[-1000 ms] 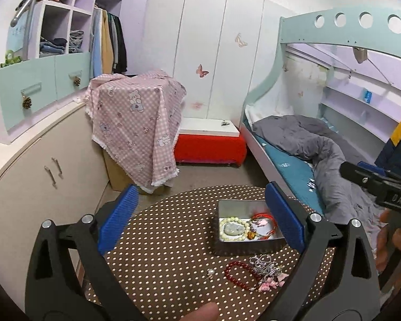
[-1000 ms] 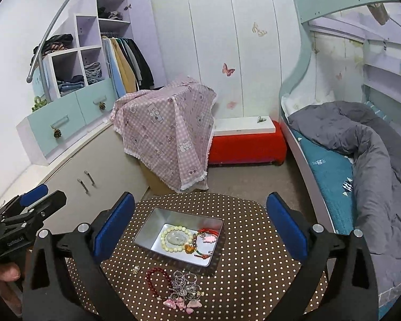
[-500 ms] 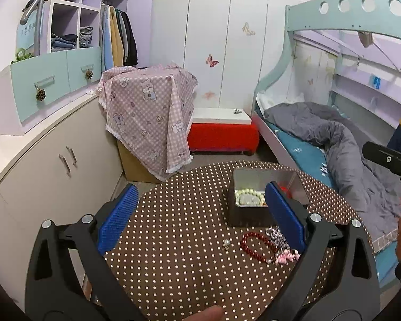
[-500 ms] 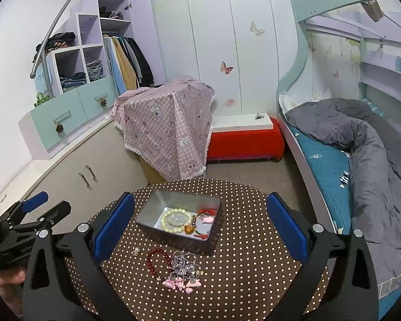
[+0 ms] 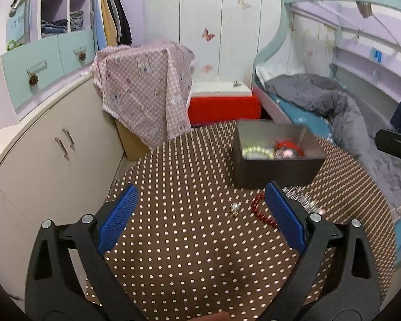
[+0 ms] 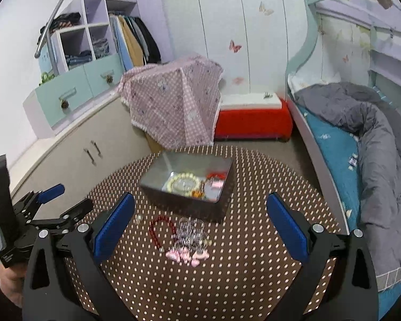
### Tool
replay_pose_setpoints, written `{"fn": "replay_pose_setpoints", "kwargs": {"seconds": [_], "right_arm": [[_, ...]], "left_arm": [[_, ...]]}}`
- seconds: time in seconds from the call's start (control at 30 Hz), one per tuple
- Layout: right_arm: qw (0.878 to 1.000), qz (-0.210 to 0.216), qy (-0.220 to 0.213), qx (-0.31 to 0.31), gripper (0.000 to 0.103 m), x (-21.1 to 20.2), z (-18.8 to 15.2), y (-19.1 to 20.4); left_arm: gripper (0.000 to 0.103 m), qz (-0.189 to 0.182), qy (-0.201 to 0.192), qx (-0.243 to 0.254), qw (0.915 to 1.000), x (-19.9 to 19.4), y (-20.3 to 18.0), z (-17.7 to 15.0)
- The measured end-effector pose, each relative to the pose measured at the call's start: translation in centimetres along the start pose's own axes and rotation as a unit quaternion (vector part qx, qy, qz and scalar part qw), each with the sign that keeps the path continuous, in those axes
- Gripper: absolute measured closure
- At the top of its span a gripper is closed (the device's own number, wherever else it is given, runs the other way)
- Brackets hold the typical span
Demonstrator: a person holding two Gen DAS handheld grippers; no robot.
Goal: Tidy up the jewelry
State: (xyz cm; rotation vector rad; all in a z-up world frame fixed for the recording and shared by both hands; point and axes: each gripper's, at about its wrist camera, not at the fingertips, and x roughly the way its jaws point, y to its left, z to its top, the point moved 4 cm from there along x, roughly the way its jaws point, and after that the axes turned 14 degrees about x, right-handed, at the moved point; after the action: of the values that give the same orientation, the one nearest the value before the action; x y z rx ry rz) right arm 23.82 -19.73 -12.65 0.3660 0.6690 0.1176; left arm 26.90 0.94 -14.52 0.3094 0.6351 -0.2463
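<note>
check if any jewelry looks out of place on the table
Yes. A red bead bracelet, a silvery tangle with pink charms and a small loose piece lie on the dotted cloth, outside the metal box that holds the rest. Nothing looks damaged.

On the round table (image 6: 254, 281) a box (image 6: 184, 203) sits toward the far side with a bead bracelet (image 6: 184, 183) inside, while before it lie a bead string (image 6: 157, 228), a chain heap (image 6: 191, 231) to its right, and a small ring (image 5: 234, 208) to its left.
</note>
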Motion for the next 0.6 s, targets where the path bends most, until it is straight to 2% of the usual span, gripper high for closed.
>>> {"fn": "replay_pose_setpoints", "kwargs": {"seconds": [0.3,0.4,0.47,0.53,0.6], "right_arm": [[0.999,0.003,0.039,0.004,0.008,2.2,-2.2,-0.3],[0.999,0.0,0.053,0.002,0.008,3.0,-2.8,-0.2],[0.998,-0.001,0.06,-0.001,0.008,3.6,-3.1,-0.2],[0.998,-0.001,0.068,-0.003,0.008,4.2,-3.3,-0.1],[0.997,0.002,0.074,-0.006,0.008,4.7,-3.5,0.1]], "left_arm": [[0.01,-0.033,0.056,0.033,0.9973,5.8,-2.0,-2.3],[0.021,-0.044,0.077,0.035,0.9954,8.1,-2.4,-2.9],[0.035,-0.062,0.095,0.03,0.993,9.3,-2.5,-3.1],[0.043,-0.075,0.097,0.027,0.9921,9.6,-2.5,-3.0],[0.055,-0.084,0.092,0.03,0.9917,9.5,-2.7,-2.7]]}}
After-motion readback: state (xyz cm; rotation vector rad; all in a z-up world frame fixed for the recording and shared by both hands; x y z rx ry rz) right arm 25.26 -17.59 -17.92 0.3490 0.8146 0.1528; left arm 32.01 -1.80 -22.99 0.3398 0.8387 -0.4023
